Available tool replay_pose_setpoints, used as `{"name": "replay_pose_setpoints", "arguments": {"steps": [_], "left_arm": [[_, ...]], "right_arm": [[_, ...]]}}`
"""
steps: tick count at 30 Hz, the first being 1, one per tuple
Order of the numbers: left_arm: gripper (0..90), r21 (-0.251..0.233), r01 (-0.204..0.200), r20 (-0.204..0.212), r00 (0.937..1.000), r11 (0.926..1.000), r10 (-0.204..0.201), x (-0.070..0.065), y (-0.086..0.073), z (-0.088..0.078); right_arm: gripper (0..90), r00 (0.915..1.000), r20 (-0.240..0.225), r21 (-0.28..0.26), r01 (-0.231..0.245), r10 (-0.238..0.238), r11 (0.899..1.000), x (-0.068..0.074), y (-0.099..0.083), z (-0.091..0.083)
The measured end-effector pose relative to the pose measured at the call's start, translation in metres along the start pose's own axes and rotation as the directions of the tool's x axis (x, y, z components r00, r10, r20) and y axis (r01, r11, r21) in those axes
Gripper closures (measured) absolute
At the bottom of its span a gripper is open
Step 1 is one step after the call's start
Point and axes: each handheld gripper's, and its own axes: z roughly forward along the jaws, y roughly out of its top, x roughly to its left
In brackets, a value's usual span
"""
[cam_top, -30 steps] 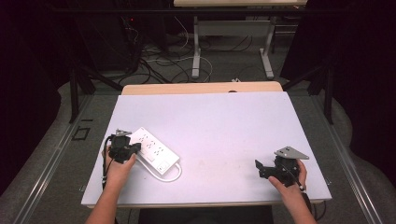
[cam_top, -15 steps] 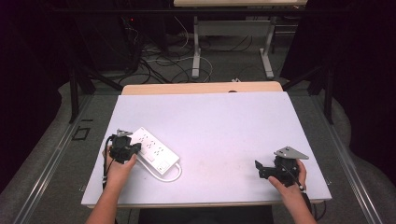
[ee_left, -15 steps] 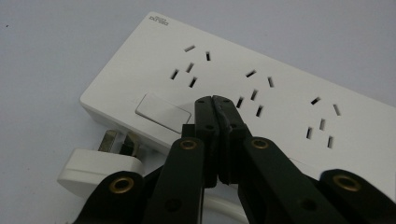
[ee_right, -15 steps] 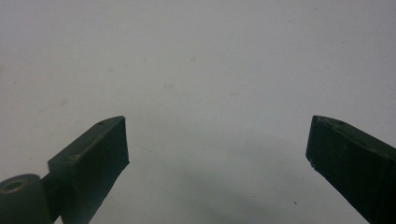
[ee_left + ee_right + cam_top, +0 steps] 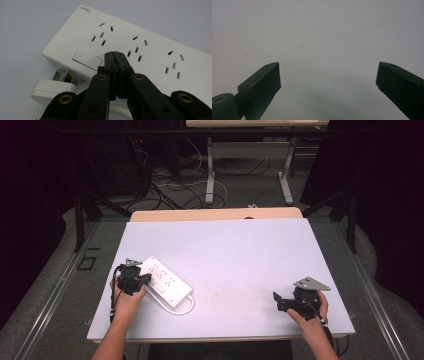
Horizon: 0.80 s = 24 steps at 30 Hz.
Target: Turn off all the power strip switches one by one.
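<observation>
Nothing has shifted since the earlier frame. Left gripper (image 5: 115,53): jaws pressed together, empty, tips over power strip (image 5: 162,281) at table (image 5: 250,250) left; press its switch (image 5: 87,59) squarely. Plug (image 5: 53,87) beside. Right gripper (image 5: 284,301): jaws spread, idle

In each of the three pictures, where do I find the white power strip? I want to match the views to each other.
High view: the power strip lies at the left of the white table, touching the left gripper.
Left gripper view: it fills the upper and right part, just past the closed jaws; its white plug lies at lower left.
Right gripper view: not in it; open jaws over bare table.
Shared landmark: the white table surface.
</observation>
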Motion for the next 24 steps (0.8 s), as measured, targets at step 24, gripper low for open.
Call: {"name": "replay_pose_setpoints", "arguments": {"steps": [24], "left_arm": [[89.8, 0.000, 0.049, -0.036, 0.9982, 0.9988, -0.049, 0.021, 0.019, -0.006]], "right_arm": [[5.2, 1.0000, -0.004, 0.004, -0.005, 0.005, 1.000, -0.001, 0.000, -0.001]]}}
